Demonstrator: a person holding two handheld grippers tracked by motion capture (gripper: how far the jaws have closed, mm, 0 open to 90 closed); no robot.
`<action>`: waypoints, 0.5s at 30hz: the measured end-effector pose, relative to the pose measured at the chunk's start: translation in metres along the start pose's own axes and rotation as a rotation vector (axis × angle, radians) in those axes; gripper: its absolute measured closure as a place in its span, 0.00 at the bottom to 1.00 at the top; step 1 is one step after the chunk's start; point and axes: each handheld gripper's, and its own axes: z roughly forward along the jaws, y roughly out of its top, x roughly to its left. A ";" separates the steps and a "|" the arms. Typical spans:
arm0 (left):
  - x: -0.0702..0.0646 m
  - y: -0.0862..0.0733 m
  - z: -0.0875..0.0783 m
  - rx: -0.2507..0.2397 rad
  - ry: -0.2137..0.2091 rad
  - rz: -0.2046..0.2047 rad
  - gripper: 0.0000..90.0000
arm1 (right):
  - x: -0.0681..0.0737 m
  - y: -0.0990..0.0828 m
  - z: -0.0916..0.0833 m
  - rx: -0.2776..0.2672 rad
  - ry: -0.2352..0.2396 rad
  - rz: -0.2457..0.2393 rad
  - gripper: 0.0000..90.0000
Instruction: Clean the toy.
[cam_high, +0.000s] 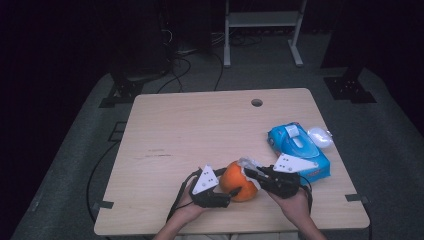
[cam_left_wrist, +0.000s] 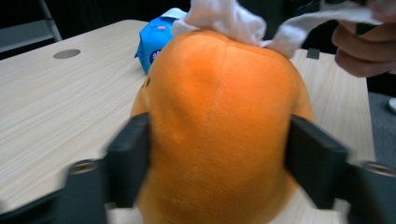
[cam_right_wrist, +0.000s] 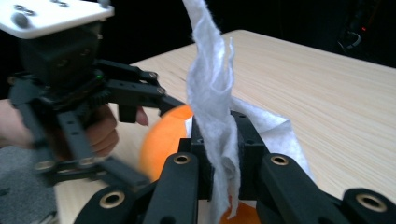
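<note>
An orange plush toy (cam_high: 239, 182) sits near the table's front edge. My left gripper (cam_high: 231, 192) comes at it from the left. In the left gripper view the two black jaws press against the sides of the plush toy (cam_left_wrist: 219, 107), so my left gripper (cam_left_wrist: 219, 156) is shut on it. My right gripper (cam_right_wrist: 222, 140) is shut on a white tissue (cam_right_wrist: 212, 79) that stands up between its jaws. From above, the right gripper (cam_high: 251, 173) holds the tissue (cam_high: 248, 162) on the top right of the toy. A hand holds each gripper.
A blue tissue pack (cam_high: 299, 149) lies right of the toy, a white object (cam_high: 320, 136) beside it at the table's right edge. A round cable hole (cam_high: 256, 102) is at the back of the wooden table (cam_high: 190, 130). Dark floor with cables and a metal frame lies beyond.
</note>
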 end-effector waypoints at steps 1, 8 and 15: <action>0.000 0.002 -0.002 0.007 -0.005 0.001 0.42 | 0.003 0.002 -0.001 -0.003 0.013 -0.008 0.90; 0.004 0.008 -0.016 0.012 0.001 0.006 0.49 | 0.002 0.004 -0.002 0.002 0.000 -0.035 0.90; 0.007 0.005 -0.012 -0.031 0.038 -0.024 0.27 | -0.010 -0.004 0.001 0.029 -0.052 -0.011 0.90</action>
